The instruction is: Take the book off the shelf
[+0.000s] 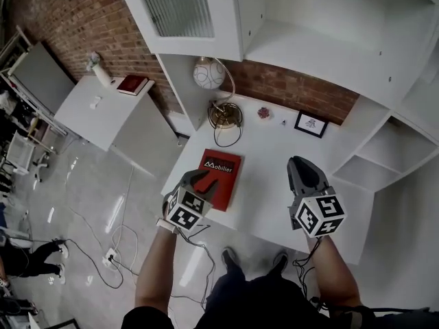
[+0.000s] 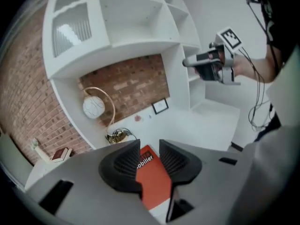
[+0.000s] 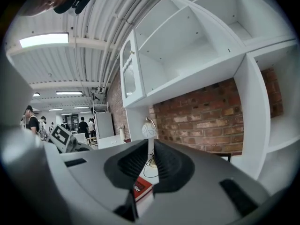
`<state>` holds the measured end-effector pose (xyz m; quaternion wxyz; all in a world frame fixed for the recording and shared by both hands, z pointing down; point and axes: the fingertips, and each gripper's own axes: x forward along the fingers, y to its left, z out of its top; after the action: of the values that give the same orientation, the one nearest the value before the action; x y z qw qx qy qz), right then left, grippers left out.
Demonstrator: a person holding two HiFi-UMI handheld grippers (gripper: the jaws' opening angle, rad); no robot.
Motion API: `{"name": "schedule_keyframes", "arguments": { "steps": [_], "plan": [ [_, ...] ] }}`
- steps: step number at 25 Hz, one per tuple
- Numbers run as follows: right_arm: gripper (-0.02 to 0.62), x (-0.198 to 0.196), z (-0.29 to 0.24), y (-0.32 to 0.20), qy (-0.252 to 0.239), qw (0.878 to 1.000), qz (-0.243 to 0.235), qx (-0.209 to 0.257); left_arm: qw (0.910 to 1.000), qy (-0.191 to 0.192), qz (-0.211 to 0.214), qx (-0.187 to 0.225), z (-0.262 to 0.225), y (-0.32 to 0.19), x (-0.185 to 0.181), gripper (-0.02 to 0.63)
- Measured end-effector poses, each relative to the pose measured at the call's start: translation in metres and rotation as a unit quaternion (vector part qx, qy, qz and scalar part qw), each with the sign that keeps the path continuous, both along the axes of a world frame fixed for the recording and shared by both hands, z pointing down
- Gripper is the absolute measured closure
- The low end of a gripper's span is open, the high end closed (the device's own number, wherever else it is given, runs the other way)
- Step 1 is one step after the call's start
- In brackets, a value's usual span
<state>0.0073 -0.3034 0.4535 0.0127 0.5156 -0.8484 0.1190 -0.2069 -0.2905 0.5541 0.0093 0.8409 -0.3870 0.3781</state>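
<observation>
A red book (image 1: 223,173) lies flat on the white desk (image 1: 274,156), its white title toward the wall. My left gripper (image 1: 202,182) hovers above the book's near left part. Its jaws stand a little apart with nothing between them, and in the left gripper view the book (image 2: 154,179) shows far below through the gap of that gripper (image 2: 150,156). My right gripper (image 1: 305,164) hangs over the desk's right part, apart from the book. Its jaws (image 3: 151,161) are almost together and hold nothing. The shelves (image 1: 322,26) above are bare.
A globe lamp (image 1: 209,74) with a gold base (image 1: 225,114), a small red ornament (image 1: 265,113) and a framed picture (image 1: 311,123) stand at the desk's back. A side table (image 1: 103,108) on the left carries another book (image 1: 132,84). Cables (image 1: 116,245) lie on the floor.
</observation>
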Motion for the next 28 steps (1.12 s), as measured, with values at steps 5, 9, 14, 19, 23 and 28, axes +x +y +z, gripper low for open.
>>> {"name": "schedule_keyframes", "arguments": {
  "steps": [5,9,14,19,23,28],
  "plan": [
    [0.568,-0.009,-0.047,0.004,0.009,0.999,-0.016,0.05,0.9811,0.157,-0.063,0.095,-0.104,0.008,0.023,0.53],
    [0.568,-0.015,-0.074,0.007,0.018,0.996,-0.024,0.083,0.957,0.211,-0.104,0.169,-0.167,0.017,0.031,0.555],
    [0.568,-0.015,-0.102,0.012,0.012,0.993,-0.034,0.108,0.9283,0.276,-0.136,0.208,-0.221,0.032,0.034,0.557],
    [0.568,-0.012,-0.129,0.02,0.02,0.988,-0.039,0.147,0.9152,0.271,-0.161,0.251,-0.245,0.04,0.029,0.555],
    [0.568,-0.009,-0.145,0.026,0.032,0.983,-0.043,0.177,0.908,0.275,-0.168,0.268,-0.25,0.045,0.036,0.555],
    [0.568,0.0,-0.15,0.029,0.041,0.979,-0.052,0.193,0.9053,0.276,-0.182,0.266,-0.248,0.043,0.047,0.555]
  ]
}}
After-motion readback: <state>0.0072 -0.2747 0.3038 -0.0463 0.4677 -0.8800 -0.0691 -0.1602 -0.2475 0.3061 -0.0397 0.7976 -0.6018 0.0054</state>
